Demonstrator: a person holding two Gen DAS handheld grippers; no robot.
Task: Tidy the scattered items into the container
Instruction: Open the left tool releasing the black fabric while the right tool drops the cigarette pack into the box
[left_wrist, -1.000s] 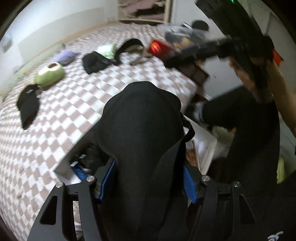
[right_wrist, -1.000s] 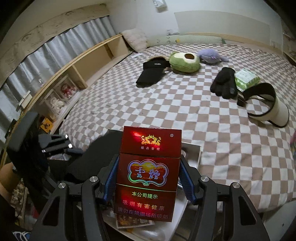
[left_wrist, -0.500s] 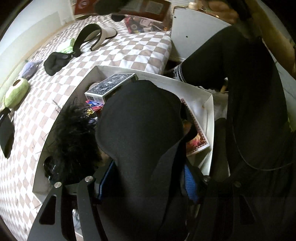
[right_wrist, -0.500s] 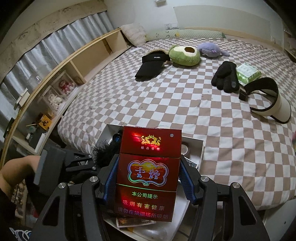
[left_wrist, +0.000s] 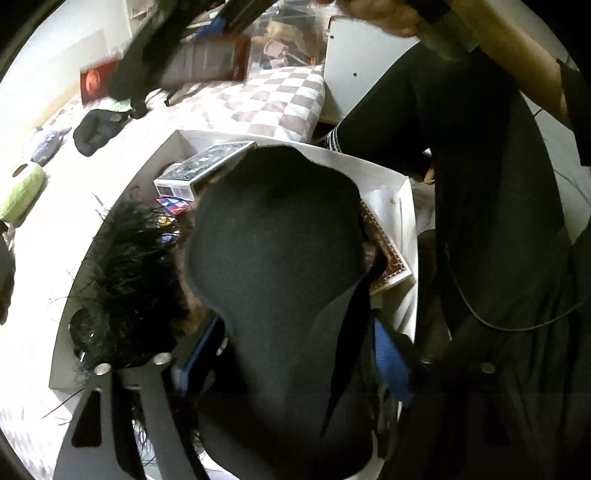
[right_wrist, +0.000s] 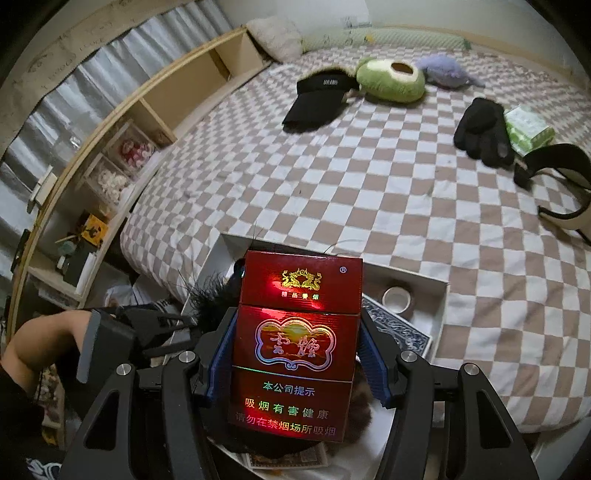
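My left gripper (left_wrist: 295, 350) points down into the white box (left_wrist: 402, 192). A black cap (left_wrist: 277, 266) lies between its blue pads (left_wrist: 391, 358). The jaws are opening and both pads stand a little off the cloth. A black feathery thing (left_wrist: 129, 280), a card deck box (left_wrist: 207, 166) and a picture card (left_wrist: 388, 254) lie in the box. My right gripper (right_wrist: 295, 332) is shut on a red cigarette pack (right_wrist: 299, 280), held above the box rim (right_wrist: 406, 275). The left gripper (right_wrist: 147, 332) shows at that view's lower left.
On the checkered bed lie a black visor cap (right_wrist: 317, 99), an avocado plush (right_wrist: 391, 79), a purple plush (right_wrist: 447, 70), black gloves (right_wrist: 482, 129), a green tissue pack (right_wrist: 528, 129) and a cream sun visor (right_wrist: 561, 184). A wooden shelf (right_wrist: 122, 122) runs along the left. The person's black-clad leg (left_wrist: 480, 184) stands beside the box.
The left gripper sank into the box with the black cap, rolled, and its fingers spread apart. The right gripper carried the red pack closer over the box.
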